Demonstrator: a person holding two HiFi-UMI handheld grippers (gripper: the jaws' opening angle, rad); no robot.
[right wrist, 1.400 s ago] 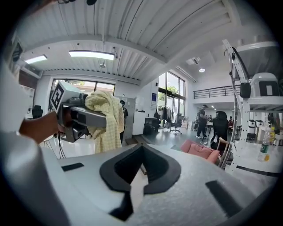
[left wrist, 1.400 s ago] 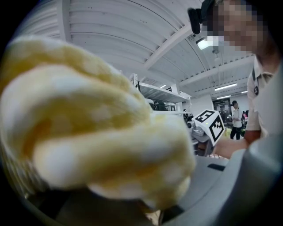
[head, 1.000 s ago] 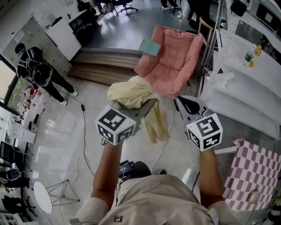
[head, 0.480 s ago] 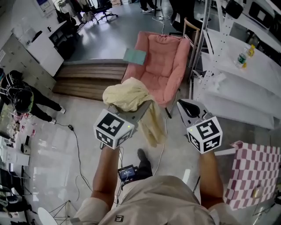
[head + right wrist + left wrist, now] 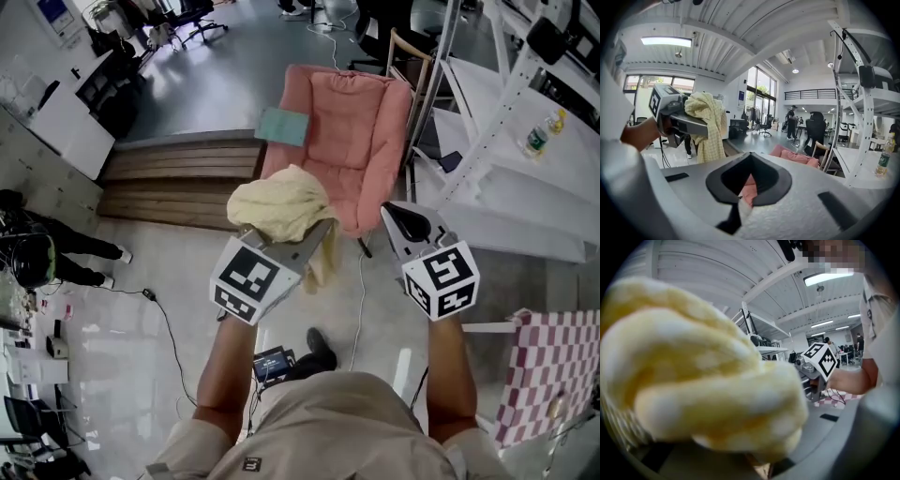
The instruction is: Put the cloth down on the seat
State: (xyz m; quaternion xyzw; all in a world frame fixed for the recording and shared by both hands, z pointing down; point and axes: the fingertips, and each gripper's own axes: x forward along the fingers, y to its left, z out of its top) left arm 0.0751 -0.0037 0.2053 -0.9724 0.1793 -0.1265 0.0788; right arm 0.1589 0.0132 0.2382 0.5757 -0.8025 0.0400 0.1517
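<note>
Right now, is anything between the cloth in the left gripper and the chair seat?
Nothing: in the head view the cloth hangs from the left gripper right beside the bare pink seat.

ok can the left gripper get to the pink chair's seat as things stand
Probably yes. The left gripper, shut on the yellow cloth, hangs just short of the pink chair, and only open floor seems to lie between them in the head view.

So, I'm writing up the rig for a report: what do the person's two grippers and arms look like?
The left gripper and right gripper both have pale grey shells. Each carries a white cube printed with black square markers. The right gripper's jaws are lined in black. The person wears a beige short-sleeved shirt, and the forearms are bare.
</note>
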